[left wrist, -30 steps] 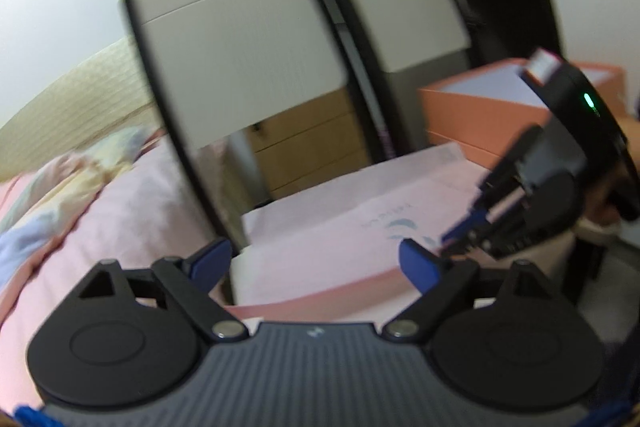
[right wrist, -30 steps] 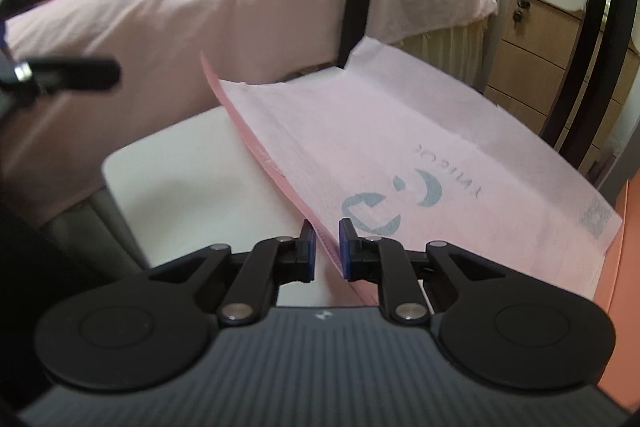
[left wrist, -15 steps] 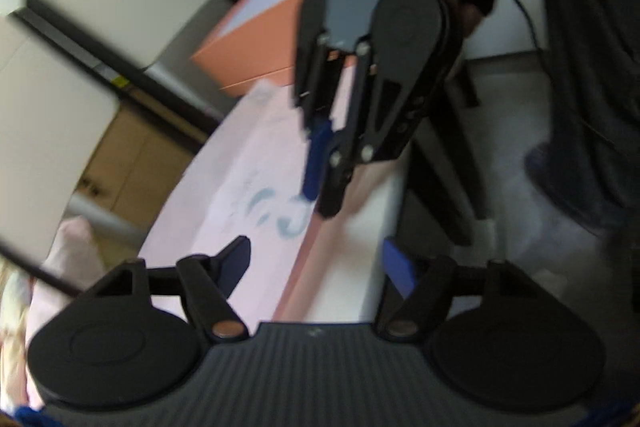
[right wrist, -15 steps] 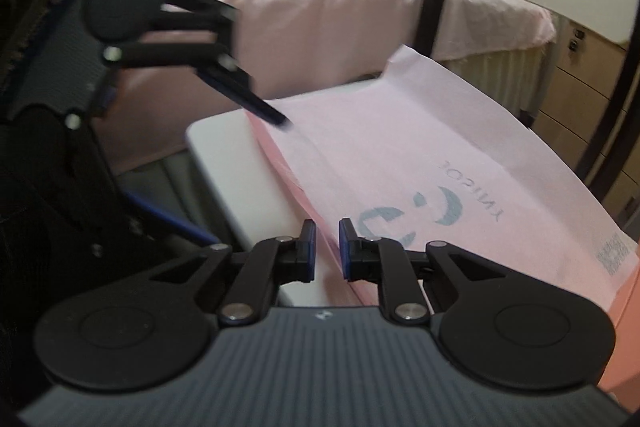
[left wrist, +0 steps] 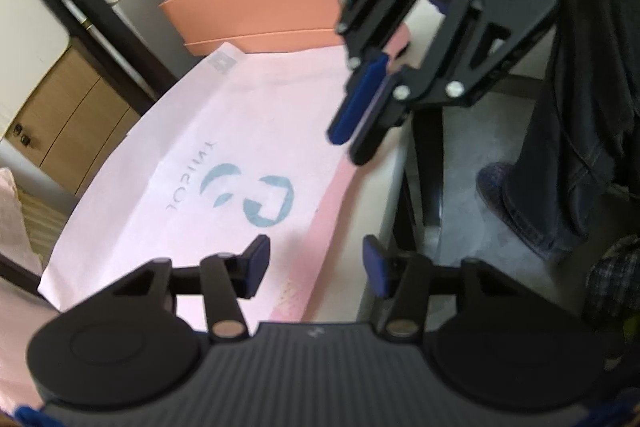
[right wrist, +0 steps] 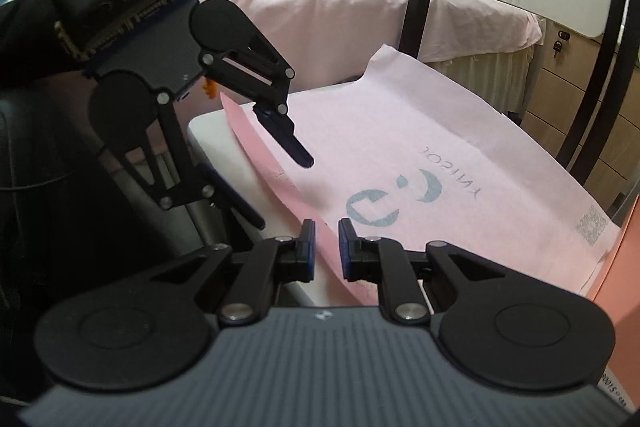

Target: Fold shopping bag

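Shopping bag (right wrist: 420, 131) with teal logo (right wrist: 394, 201), mirrored lettering unreadable.

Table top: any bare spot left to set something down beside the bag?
Little. The pink shopping bag covers most of the table. Bare white shows only as a strip along its near edge, under the closing left gripper, and by the right gripper. The far end is crowded by the orange box.
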{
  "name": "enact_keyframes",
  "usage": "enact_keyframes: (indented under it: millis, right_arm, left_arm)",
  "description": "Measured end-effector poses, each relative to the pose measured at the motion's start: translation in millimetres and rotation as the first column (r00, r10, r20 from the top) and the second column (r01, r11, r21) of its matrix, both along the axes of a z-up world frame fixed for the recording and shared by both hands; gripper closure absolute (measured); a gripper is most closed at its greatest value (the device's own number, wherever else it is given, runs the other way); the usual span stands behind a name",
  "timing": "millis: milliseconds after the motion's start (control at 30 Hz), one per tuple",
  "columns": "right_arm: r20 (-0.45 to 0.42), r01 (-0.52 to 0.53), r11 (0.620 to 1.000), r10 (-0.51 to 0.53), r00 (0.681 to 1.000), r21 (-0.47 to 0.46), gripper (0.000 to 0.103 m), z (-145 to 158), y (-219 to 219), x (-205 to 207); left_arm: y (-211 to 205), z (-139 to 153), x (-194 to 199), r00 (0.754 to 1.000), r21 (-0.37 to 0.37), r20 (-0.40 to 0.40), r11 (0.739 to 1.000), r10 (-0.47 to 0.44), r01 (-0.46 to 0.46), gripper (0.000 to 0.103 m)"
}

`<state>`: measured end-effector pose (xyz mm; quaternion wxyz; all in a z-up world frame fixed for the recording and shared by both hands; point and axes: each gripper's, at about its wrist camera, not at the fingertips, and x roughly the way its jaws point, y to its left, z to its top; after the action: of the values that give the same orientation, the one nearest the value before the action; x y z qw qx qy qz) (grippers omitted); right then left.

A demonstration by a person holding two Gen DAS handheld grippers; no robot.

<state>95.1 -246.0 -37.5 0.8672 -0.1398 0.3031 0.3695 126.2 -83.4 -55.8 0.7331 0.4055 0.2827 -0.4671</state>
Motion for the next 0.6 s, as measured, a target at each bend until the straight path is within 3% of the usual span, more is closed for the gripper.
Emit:
enact_keyframes:
  millis: [267, 367, 467, 600]
  right_arm:
    - [0.030, 0.030, 0.999, -0.031, 0.999, 0.027, 0.087, 2.7, -3.7, 0.8]
    - [0.047, 0.072, 0.997, -0.074, 0.996, 0.041, 0.086, 4.3, -7.0, 2.3]
    - [0.069, 0.120, 0.991, -0.124, 0.990, 0.064, 0.086, 5.9, -11.4, 4.1]
    - [0.085, 0.176, 0.980, -0.184, 0.979, 0.091, 0.086, 7.1, -15.5, 7.1]
  left_arm:
    - [0.1, -4.4, 2.3, 0.999, 0.003, -0.028, 0.999, 0.047, -0.047, 0.053]
    - [0.6, -3.4, 6.6, 0.994, -0.033, -0.073, 0.996, 0.084, -0.086, 0.055]
    - [2.3, -2.1, 14.0, 0.980, -0.077, -0.144, 0.986, 0.137, -0.149, 0.064]
    - [-0.7, -5.0, 22.3, 0.955, -0.081, -0.216, 0.970, 0.206, -0.227, 0.078]
